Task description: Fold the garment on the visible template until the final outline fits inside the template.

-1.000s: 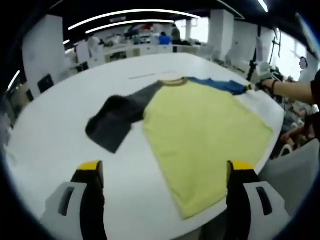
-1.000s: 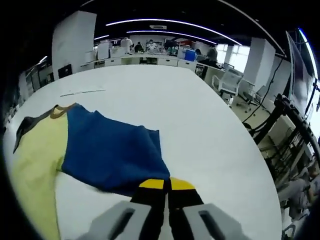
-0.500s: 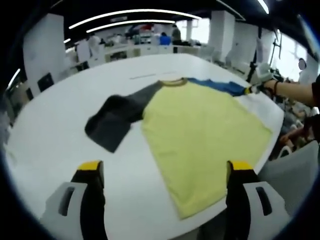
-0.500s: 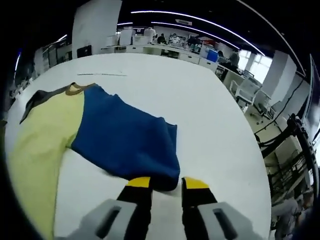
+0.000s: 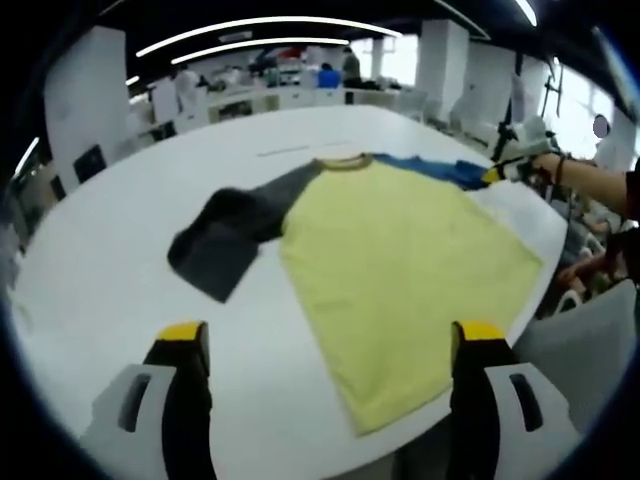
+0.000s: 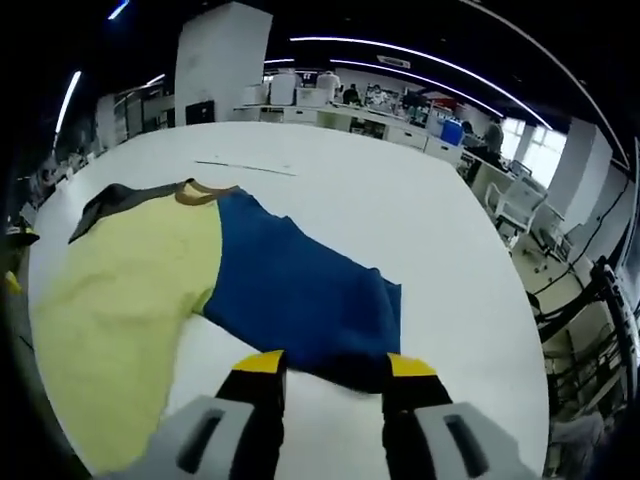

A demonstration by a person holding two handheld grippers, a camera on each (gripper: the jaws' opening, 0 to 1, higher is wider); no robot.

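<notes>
A shirt with a yellow body (image 5: 400, 260), a dark grey sleeve (image 5: 225, 240) and a blue sleeve (image 5: 435, 170) lies spread flat on the white table (image 5: 120, 290). My left gripper (image 5: 328, 345) is held open and wide above the table's near edge, short of the hem, with nothing in it. In the right gripper view the blue sleeve (image 6: 310, 295) lies flat beside the yellow body (image 6: 130, 290). My right gripper (image 6: 336, 368) is open, its jaws on either side of the sleeve's cuff end. That gripper (image 5: 510, 165) also appears in the left gripper view, in a person's hand.
A thin strip (image 5: 290, 152) lies on the table beyond the collar, also seen as a strip (image 6: 245, 167) in the right gripper view. The shirt's hem reaches the table edge (image 5: 400, 440). A person's arm (image 5: 600, 185) and a chair (image 5: 590, 335) are at the right. Desks stand far behind.
My right gripper, shut on the blue sleeve's cuff a second ago, has opened and let it go; the sleeve now lies flat. The left gripper has stayed still.
</notes>
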